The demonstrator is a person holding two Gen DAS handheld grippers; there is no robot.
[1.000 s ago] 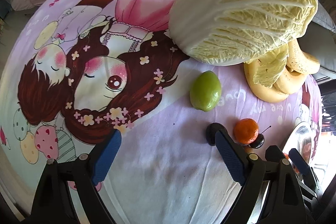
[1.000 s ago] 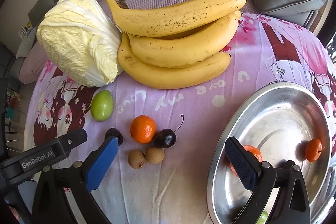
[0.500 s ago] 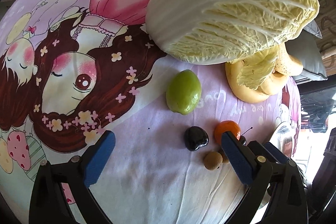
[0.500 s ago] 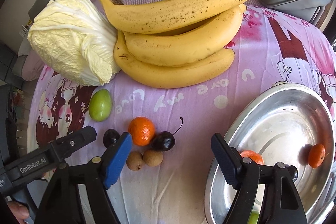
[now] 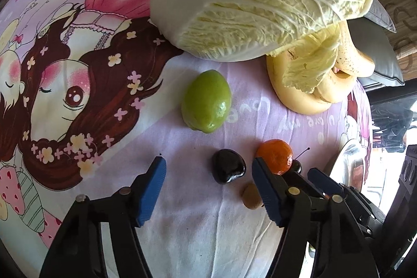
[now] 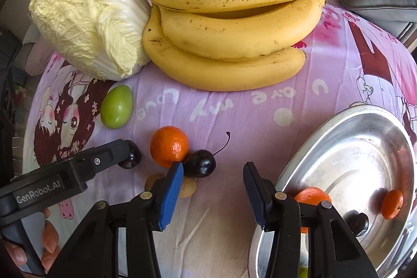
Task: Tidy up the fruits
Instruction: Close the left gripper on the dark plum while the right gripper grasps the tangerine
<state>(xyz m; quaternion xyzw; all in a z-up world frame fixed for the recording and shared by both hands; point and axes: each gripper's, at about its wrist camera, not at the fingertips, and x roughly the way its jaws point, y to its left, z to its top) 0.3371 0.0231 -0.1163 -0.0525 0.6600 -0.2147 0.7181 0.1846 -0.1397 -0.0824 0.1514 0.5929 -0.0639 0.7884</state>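
Observation:
On the pink cartoon cloth lie a green fruit [image 5: 207,100], a tangerine [image 5: 275,155], a dark cherry [image 5: 228,170], a stemmed cherry [image 6: 200,166] and two brown longans [image 6: 189,188]. My left gripper [image 5: 208,163] points down over the dark cherry. Its jaws are closing with the cherry between the blue pads, nearer the right pad, and a gap still shows. My right gripper [image 6: 213,168] is closing too. The stemmed cherry sits just beyond its left pad and is not pinched. A black finger [image 6: 109,155] of the left gripper half hides the dark cherry [image 6: 131,155].
A napa cabbage [image 6: 88,12] and a bunch of bananas [image 6: 229,25] lie at the back. At the right, a metal tray [image 6: 338,127] holds two tangerines [image 6: 392,203] and a dark fruit. A person's hand [image 6: 49,239] grips the left tool. Grey cushions lie beyond the cloth.
Both pairs of jaws have narrowed. The left gripper has come down and closer, so the dark cherry now lies between its pads. The right gripper has tilted closer to the stemmed cherry.

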